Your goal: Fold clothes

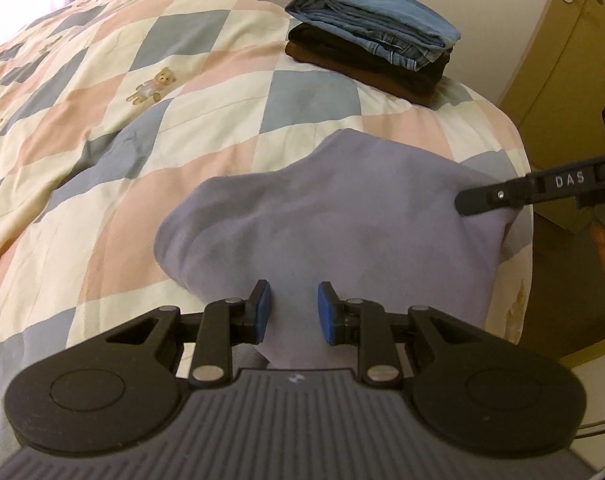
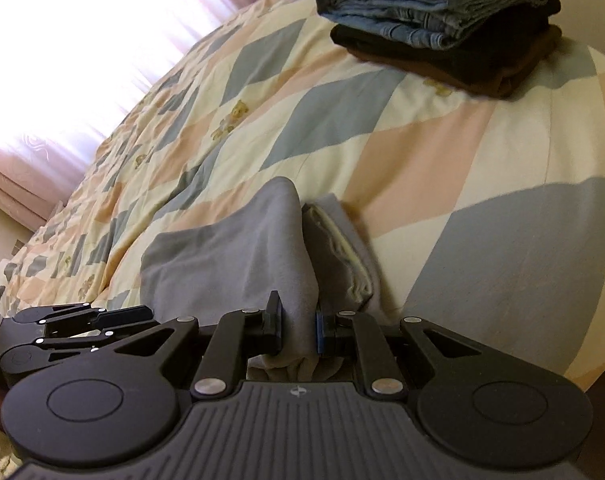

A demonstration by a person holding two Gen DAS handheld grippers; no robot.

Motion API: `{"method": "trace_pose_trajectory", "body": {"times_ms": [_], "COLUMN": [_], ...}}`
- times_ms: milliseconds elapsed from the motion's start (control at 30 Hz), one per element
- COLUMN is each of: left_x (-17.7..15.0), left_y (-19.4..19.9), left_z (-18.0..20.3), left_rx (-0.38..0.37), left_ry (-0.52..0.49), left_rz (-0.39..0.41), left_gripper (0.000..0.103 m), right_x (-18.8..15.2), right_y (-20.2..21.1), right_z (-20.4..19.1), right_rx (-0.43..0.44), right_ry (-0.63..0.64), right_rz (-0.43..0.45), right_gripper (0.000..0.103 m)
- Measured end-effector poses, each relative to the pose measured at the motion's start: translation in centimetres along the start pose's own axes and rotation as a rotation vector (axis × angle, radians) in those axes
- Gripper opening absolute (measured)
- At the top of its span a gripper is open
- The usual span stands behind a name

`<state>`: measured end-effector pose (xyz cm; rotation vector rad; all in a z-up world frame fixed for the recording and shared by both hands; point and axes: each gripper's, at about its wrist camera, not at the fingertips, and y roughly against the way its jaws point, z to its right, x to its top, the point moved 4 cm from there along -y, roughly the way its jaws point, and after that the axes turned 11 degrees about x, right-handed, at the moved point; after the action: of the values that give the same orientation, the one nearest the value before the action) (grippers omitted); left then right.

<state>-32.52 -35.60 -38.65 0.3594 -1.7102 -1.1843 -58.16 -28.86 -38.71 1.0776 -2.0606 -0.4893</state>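
Gripping a bunched fold of the lavender garment (image 2: 238, 248) between narrow jaws, the right gripper (image 2: 298, 326) held its side up off the quilted bed (image 1: 102, 92), apparently so the cloth could be carried over onto itself. The left gripper (image 1: 293, 312) had its blue pads (image 1: 262, 308) on either side of the near hem at six o'clock, holding that edge in a narrow grip. At one o'clock sat the stack of folded clothes (image 1: 374, 36), probably the garment's destination.

Matt lilac fleece garment (image 1: 342, 216) — soft cotton quilt (image 1: 102, 128), denim jeans (image 1: 378, 20)
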Motion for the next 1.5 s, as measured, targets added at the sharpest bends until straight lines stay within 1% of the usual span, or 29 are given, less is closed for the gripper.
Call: {"method": "trace_pose_trajectory", "body": {"times_ms": [167, 400, 467, 500, 533, 567, 600, 633, 667, 700, 767, 833, 900, 967, 1000, 1033, 1067, 1133, 1167, 1233, 1300, 1333, 1400, 1500], "left_x": [0.0, -0.1, 0.2, 0.5, 0.8, 1.1, 1.4, 1.7, 2.0, 2.3, 2.9, 3.2, 3.1, 2.8, 2.7, 2.8, 3.0, 3.3, 3.4, 3.3, 2.9, 2.5, 1.6, -0.2], "left_y": [-0.6, -0.9, -0.5, -0.2, 0.1, 0.3, 0.5, 0.7, 0.8, 0.6, -0.2, -1.6, -3.7, -6.1, -6.8, -6.9, -6.5, -5.1, -4.1, -2.3, -0.7, 0.1, 1.9, 3.4], "left_z": [0.9, 1.3, 0.9, 0.6, 0.4, 0.2, -0.1, -0.4, -0.8, -1.0, -1.6, -2.3, -3.1, -4.2, -4.6, -4.8, -4.9, -4.8, -4.7, -4.3, -3.3, -2.5, -0.2, 3.1], "left_rx": [0.009, 0.019, 0.011, 0.013, 0.021, 0.028, 0.035, 0.042, 0.048, 0.053, 0.066, 0.069, 0.065, 0.074, 0.086, 0.083, 0.087, 0.113, 0.122, 0.128, 0.125, 0.11, 0.033, -0.064], "left_ry": [-0.012, -0.026, -0.005, 0.002, 0.006, 0.011, 0.017, 0.023, 0.028, 0.031, 0.031, 0.027, 0.04, 0.048, 0.045, 0.046, 0.048, 0.036, 0.036, 0.05, 0.056, 0.052, 0.022, -0.035], "left_rz": [0.006, -0.001, -0.009, -0.007, -0.001, 0.007, 0.019, 0.031, 0.041, 0.048, 0.06, 0.075, 0.046, 0.002, -0.016, -0.02, -0.015, 0.0, -0.002, -0.035, -0.087, -0.103, -0.097, -0.07], "left_gripper": [0.021, 0.021, 0.021, 0.021, 0.021, 0.021, 0.021, 0.021, 0.021, 0.021, 0.021, 0.021, 0.016, 0.016, 0.017, 0.017, 0.017, 0.016, 0.016, 0.016, 0.014, 0.013, 0.014, 0.015], "right_x": [0.7, 0.2, 0.3, 0.4, 0.6, 0.8, 1.0, 0.9, 0.9, 0.8, 0.0, -1.1, -2.0, -2.5, -2.6, -2.6, -2.6, -2.4, -2.2, -1.8, -1.5, -1.4, -1.5, -1.9], "right_y": [0.0, -0.6, -0.3, -0.1, 0.3, 0.8, 1.3, 1.7, 2.0, 2.4, 2.2, 1.2, 0.1, -0.5, -0.8, -0.8, -0.9, -0.5, -0.2, 0.7, 1.4, 1.7, 2.1, 1.9], "right_z": [1.2, 2.7, 2.9, 2.8, 2.3, 1.8, 1.3, 0.6, -0.2, -0.9, -2.4, -2.8, -1.8, -0.5, 0.3, 1.1, 1.8, 2.5, 2.5, 1.9, 0.9, -0.1, -1.6, -3.1], "right_rx": [-0.014, -0.038, -0.047, -0.057, -0.1, -0.146, -0.192, -0.213, -0.23, -0.248, -0.223, -0.229, -0.266, -0.298, -0.316, -0.302, -0.284, -0.246, -0.242, -0.258, -0.279, -0.29, -0.256, -0.219], "right_ry": [-0.007, -0.048, -0.077, -0.085, -0.053, -0.019, 0.016, 0.055, 0.094, 0.134, 0.21, 0.256, 0.246, 0.232, 0.222, 0.188, 0.153, 0.086, 0.077, 0.064, 0.083, 0.11, 0.15, 0.179], "right_rz": [0.003, 0.0, 0.011, 0.021, 0.042, 0.064, 0.086, 0.109, 0.131, 0.153, 0.154, 0.117, 0.086, 0.079, 0.075, 0.081, 0.087, 0.109, 0.119, 0.151, 0.179, 0.192, 0.19, 0.152], "right_gripper": [0.014, 0.014, 0.022, 0.028, 0.043, 0.045, 0.045, 0.039, 0.03, 0.028, 0.023, 0.022, 0.022, 0.022, 0.022, 0.027, 0.029, 0.029, 0.029, 0.029, 0.029, 0.027, 0.023, 0.019]}}
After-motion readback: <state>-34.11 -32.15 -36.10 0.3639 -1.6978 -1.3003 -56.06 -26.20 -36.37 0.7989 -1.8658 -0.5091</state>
